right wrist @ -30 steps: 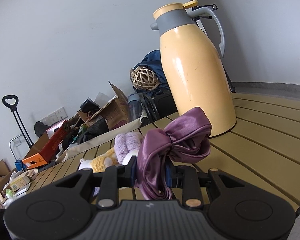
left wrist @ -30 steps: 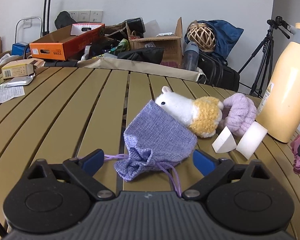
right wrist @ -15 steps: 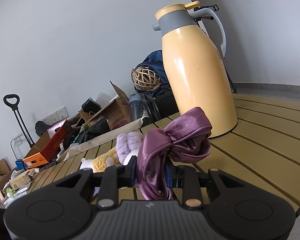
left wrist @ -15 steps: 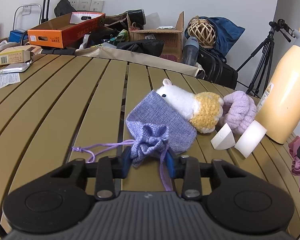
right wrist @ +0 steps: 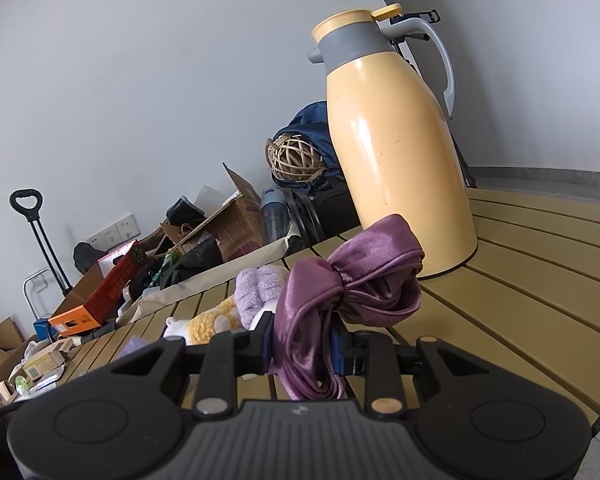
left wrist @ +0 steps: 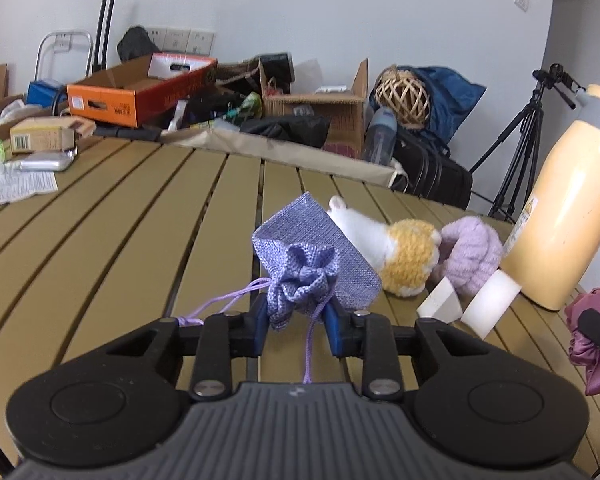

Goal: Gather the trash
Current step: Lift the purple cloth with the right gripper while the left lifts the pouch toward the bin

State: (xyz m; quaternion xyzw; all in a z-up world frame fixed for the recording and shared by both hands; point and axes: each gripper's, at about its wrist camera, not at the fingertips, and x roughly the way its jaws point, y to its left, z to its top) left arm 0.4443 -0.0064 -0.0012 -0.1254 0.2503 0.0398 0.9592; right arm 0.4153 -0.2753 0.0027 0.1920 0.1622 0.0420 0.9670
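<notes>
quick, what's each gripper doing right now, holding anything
Left gripper: shut on the gathered neck of the lilac drawstring pouch.
Right gripper: shut on the purple satin scrunchie.

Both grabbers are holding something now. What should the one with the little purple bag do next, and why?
Probably lift it gently. The left gripper is shut on the purple pouch at its gathered neck, but the pouch leans against the plush toy, so rising first should clear it.
</notes>
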